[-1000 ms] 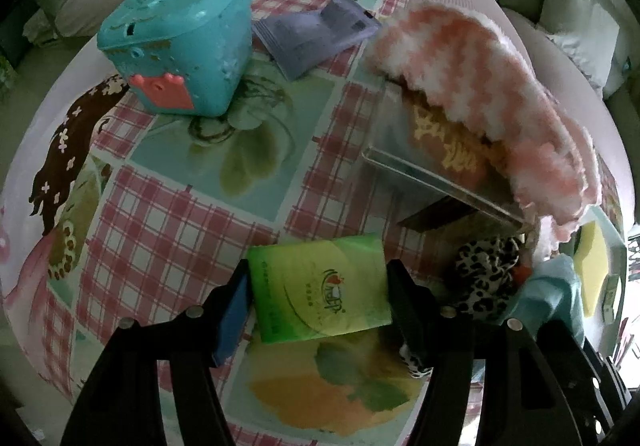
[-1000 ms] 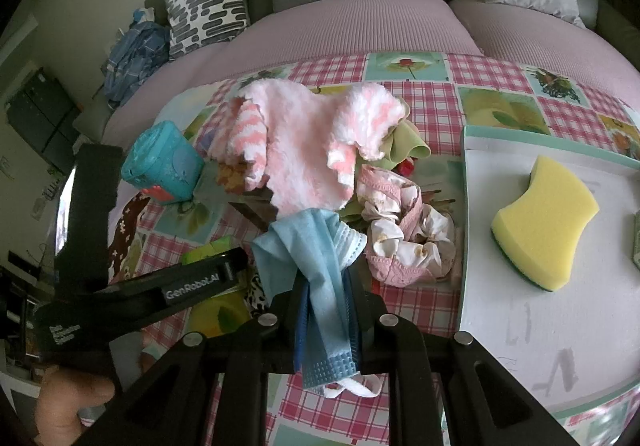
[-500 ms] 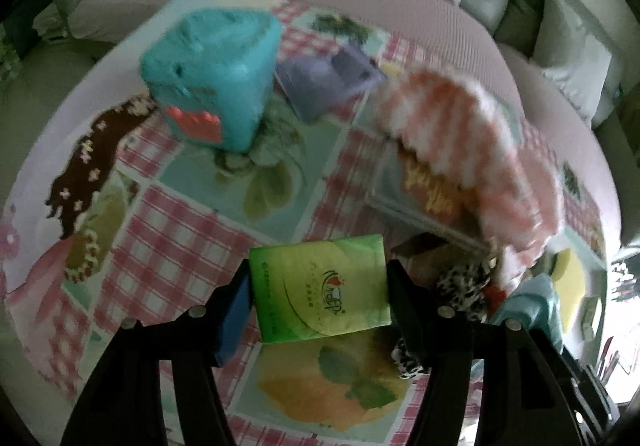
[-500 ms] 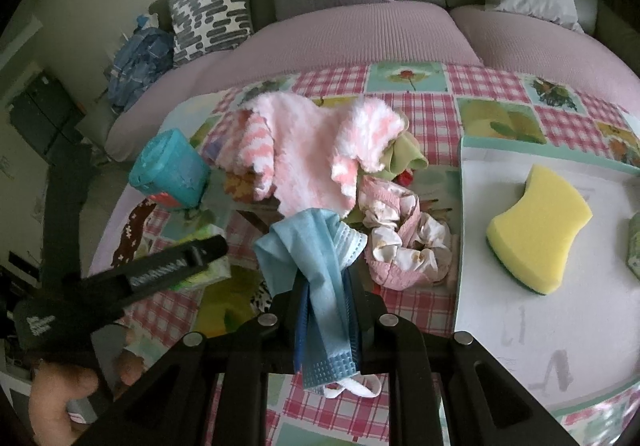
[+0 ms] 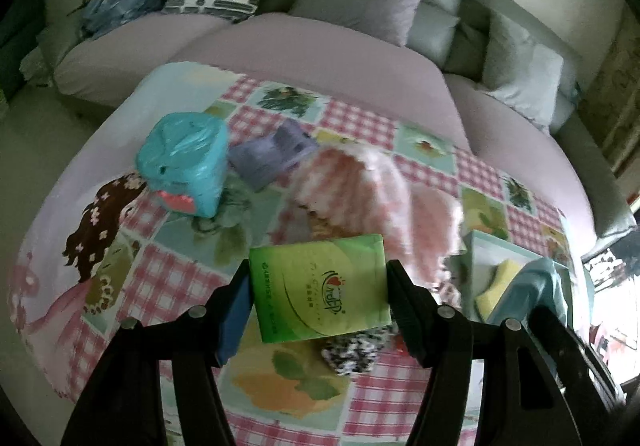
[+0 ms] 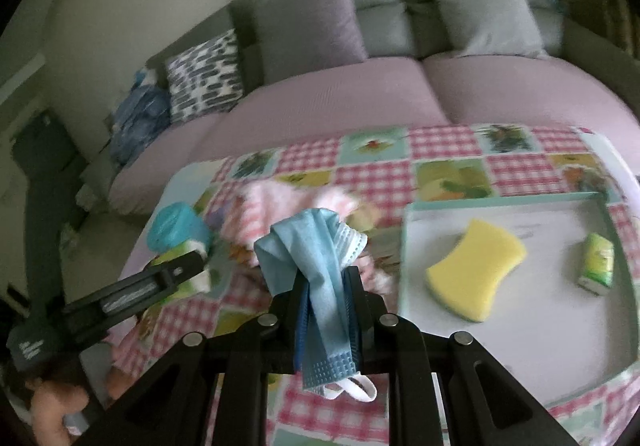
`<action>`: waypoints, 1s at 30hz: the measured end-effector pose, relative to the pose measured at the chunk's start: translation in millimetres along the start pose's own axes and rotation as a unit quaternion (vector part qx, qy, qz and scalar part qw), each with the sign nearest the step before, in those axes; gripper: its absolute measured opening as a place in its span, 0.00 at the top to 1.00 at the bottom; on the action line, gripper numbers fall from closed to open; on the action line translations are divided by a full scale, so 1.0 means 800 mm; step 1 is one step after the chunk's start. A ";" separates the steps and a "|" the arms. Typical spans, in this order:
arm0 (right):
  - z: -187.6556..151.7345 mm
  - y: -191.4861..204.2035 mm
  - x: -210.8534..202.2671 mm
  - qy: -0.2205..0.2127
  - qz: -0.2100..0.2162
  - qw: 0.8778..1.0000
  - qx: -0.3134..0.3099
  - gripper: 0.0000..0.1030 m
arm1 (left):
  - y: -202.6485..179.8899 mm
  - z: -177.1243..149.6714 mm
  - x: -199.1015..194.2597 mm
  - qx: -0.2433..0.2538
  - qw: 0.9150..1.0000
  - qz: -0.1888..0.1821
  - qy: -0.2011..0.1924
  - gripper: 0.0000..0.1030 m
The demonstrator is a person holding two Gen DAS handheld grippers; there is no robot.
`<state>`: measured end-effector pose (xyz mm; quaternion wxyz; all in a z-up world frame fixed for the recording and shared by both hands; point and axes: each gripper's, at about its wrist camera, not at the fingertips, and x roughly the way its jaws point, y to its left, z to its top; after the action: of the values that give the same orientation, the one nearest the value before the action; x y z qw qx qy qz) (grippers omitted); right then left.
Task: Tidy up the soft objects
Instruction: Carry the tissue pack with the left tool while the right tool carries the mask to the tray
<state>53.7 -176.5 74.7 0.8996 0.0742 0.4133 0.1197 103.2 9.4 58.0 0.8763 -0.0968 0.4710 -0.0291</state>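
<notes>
1. Currently two grippers, both loaded: left gripper point(image 5: 318, 286) is clamped on one green tissue pack point(image 5: 320, 286), pads pressed on its two sides, pack held up off the table.
2. Right gripper point(image 6: 326, 294) is closed tight on one blue face mask point(image 6: 316, 254); the mask is bunched above the fingers, with white ear loops hanging below.
3. One white tray point(image 6: 412, 246) on the checkered tablecloth point(image 6: 440, 162), to the right. Inside it: one yellow sponge point(image 6: 476, 270) and one second green tissue pack point(image 6: 596, 264), apart from each other.
4. Soft pile left on the cloth: one pink-white fluffy towel point(image 5: 360, 186), one leopard-print scrunchie point(image 5: 352, 350) under the held pack; the rest is too blurred to count.
5. One teal container point(image 5: 184, 162) and one purple pouch point(image 5: 272, 158), just beside each other at the far left.
6. One hand point(image 6: 48, 410) visible, on the left tool's handle.
</notes>
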 end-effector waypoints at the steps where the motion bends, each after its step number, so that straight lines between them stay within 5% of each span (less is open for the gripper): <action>1: 0.002 -0.006 -0.002 -0.003 -0.007 1.000 0.006 0.83 | -0.006 0.001 -0.002 0.005 1.000 -0.004 0.001 0.36; 10: 0.012 -0.105 -0.038 -0.041 -0.075 0.991 0.100 0.83 | -0.089 -0.004 -0.007 0.076 0.997 -0.029 0.004 0.36; 20: -0.008 -0.221 -0.084 -0.053 -0.185 0.961 0.199 0.82 | -0.203 -0.039 0.010 0.165 0.983 -0.068 0.032 0.36; 30: -0.027 -0.265 -0.088 -0.030 -0.216 0.949 0.227 0.80 | -0.263 -0.101 0.056 0.229 0.966 -0.086 0.089 0.36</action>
<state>25.6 -398.8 62.7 0.8752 0.1889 0.4089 -0.1763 69.6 -214.8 19.5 0.8240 0.0694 0.5176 -0.2197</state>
